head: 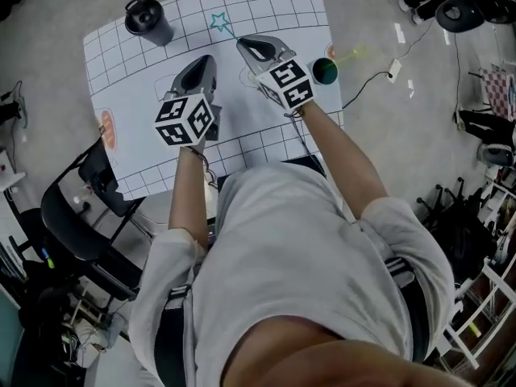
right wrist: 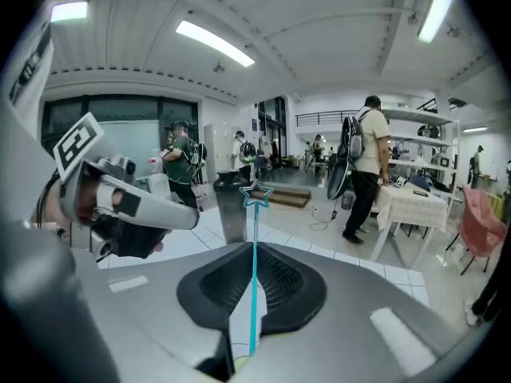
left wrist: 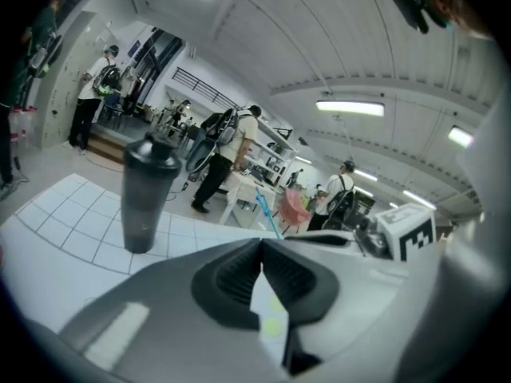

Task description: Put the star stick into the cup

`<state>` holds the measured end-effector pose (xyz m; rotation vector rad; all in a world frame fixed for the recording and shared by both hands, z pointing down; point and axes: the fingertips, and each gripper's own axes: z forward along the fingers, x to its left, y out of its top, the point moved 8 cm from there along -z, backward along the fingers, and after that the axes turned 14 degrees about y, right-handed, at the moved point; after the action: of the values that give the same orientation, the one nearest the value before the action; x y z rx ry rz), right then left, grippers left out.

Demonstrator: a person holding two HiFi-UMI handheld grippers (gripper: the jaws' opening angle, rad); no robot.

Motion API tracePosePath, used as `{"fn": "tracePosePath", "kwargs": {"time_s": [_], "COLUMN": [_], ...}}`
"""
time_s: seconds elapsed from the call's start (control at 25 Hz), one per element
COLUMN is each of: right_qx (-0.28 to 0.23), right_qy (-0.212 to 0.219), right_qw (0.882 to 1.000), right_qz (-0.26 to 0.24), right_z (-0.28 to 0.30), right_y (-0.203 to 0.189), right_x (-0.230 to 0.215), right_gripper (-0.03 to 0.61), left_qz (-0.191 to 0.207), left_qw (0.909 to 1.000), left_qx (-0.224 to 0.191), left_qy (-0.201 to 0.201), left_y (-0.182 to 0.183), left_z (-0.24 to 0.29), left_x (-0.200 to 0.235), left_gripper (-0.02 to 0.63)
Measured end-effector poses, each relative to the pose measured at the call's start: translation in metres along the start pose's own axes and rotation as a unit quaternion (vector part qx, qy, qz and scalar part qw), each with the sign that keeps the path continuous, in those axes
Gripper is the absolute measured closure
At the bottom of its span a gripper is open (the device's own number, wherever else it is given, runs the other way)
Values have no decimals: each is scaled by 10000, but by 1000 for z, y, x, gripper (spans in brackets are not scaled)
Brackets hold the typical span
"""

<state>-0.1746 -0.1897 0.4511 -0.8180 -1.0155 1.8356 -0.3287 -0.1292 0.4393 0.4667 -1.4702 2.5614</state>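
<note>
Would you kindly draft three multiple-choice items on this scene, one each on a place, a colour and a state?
1. Where does the cup stand on the table?
A. Near its far left corner
B. At its near right edge
C. Between the two grippers

2. What colour is the star stick?
A. Red
B. Teal
C. White

3. What state is the right gripper in?
A. Open and empty
B. Shut on the star stick
C. Shut on the cup

Answers:
1. A, since the head view shows the dark cup at the far left corner, apart from both grippers.
2. B, since both the shaft and the star outline are teal.
3. B, since the right gripper view shows the jaws closed on the shaft, with the star sticking out past their tips.
</note>
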Motion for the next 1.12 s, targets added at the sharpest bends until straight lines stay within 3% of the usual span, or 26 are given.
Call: {"fn": "tracePosePath", "kwargs": {"time_s": [0.24, 0.36, 0.52, 0.64, 0.76, 0.88, 1.12], "right_qx": [-728, -915, -949, -950, -939, -914, -1080], "right_qy": [-296, -439, -551, -596, -618, -648, -814], "right_qw": [9959, 9928, 9914, 9909, 9903, 9900, 9885], "right_qz": [-441, -636, -718, -748, -814, -859, -681], "right_z": [-57, -79, -99, -113, -123, -130, -152], "right_y": [3, -4, -18, -25, -30, -33, -32], "right_x": [16, 21, 26, 28, 30, 29, 29], "right_gripper": [563, 563, 563, 563, 563, 563, 553], "left_qz": [268, 277, 134, -69, -34, -22, 58], "left_qw": [9929, 9849, 9750, 9715, 9693, 9680, 9652], "left_qx": [-82, 116, 340, 360, 388, 370, 111], "left_qy": [-1160, -1708, -2191, -2342, -2427, -2480, -2612], "left_y": [20, 15, 4, 0, -3, -4, 0], "left_z": [9, 14, 18, 19, 21, 21, 15], "left_x": [-51, -75, -101, -113, -123, -132, -153], "left_gripper": [609, 520, 503, 505, 519, 585, 598]}}
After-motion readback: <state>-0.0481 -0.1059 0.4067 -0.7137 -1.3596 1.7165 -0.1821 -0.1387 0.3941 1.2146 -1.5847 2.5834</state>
